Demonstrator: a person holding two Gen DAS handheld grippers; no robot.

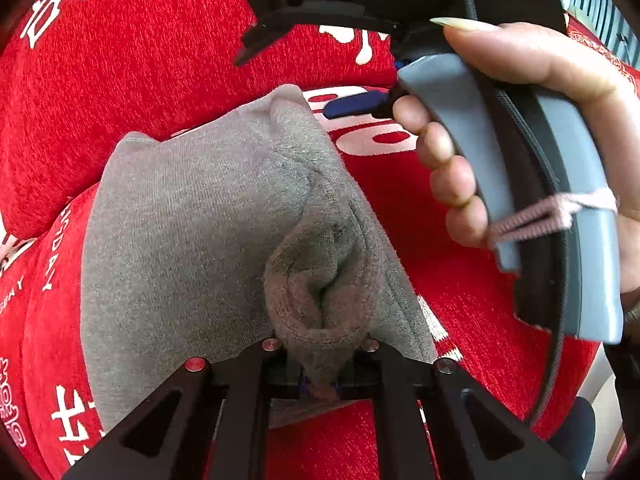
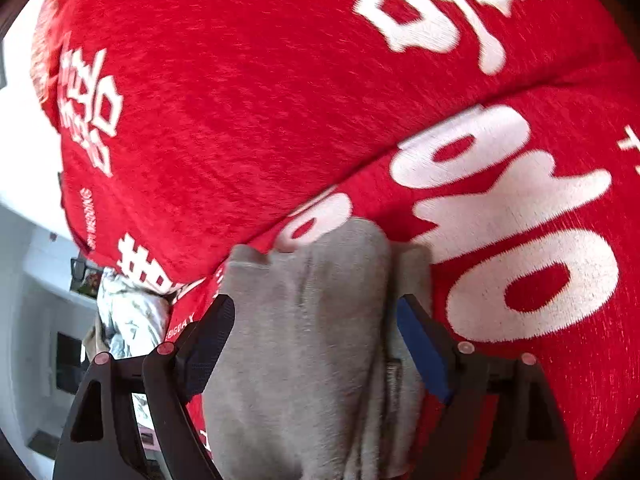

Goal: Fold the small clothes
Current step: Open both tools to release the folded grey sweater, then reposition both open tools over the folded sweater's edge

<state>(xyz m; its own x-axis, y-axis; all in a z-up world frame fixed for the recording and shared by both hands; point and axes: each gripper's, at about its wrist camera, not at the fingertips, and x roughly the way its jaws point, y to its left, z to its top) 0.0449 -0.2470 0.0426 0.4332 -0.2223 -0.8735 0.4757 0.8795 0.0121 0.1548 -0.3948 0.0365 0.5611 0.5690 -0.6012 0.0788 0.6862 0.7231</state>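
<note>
Two views. Left wrist: left gripper [image 1: 318,384] jaws clamped on bunched edge of grey garment [image 1: 192,232], spread over red cover [image 1: 160,60] with white lettering. Beyond garment's far corner: hand [image 1: 520,128] with right gripper [image 1: 256,12], jaws apart. Right wrist: right gripper [image 2: 316,340] jaws wide, straddling garment [image 2: 304,340], pads not pressing. Step, judged: mid-fold. Next likely calls for closing on far edge, carrying it over. Legible on cover: "DAY"; large white characters too distorted to read.
</note>
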